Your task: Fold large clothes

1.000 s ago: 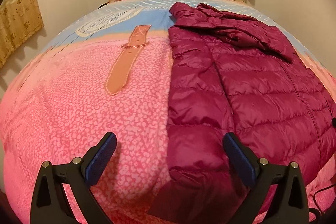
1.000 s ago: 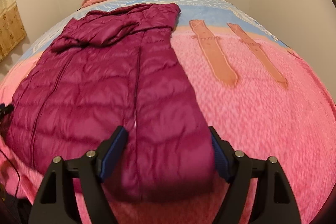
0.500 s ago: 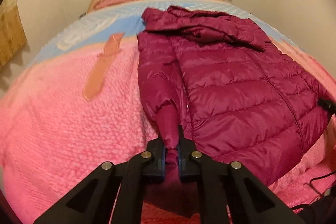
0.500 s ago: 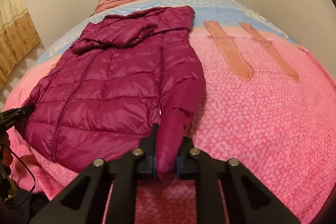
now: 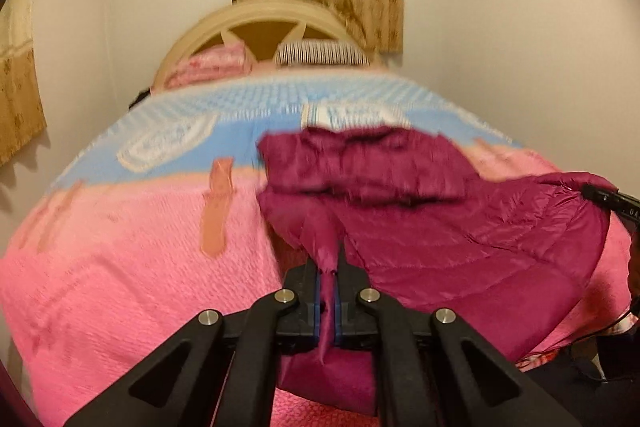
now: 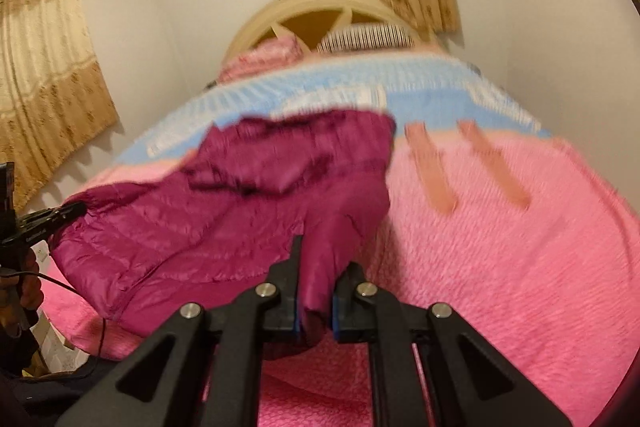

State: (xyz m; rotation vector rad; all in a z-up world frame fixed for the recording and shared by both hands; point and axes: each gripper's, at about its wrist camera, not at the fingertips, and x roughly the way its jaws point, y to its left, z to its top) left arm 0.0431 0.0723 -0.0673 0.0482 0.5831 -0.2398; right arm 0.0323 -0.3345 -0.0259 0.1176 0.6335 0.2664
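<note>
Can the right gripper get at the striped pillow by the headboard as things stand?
Probably not. The right gripper is shut on the near hem of the maroon jacket, so it is occupied, and the striped pillow lies at the far end of the bed, beyond the jacket.

Quilted magenta jacket [image 5: 460,239] — hem raised off bed [image 5: 120,267]

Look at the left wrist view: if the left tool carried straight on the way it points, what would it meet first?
Most likely the jacket itself. The left tool is shut on the jacket hem, and the bunched hood end lies directly ahead on the bedspread. Blur makes depth uncertain.
</note>
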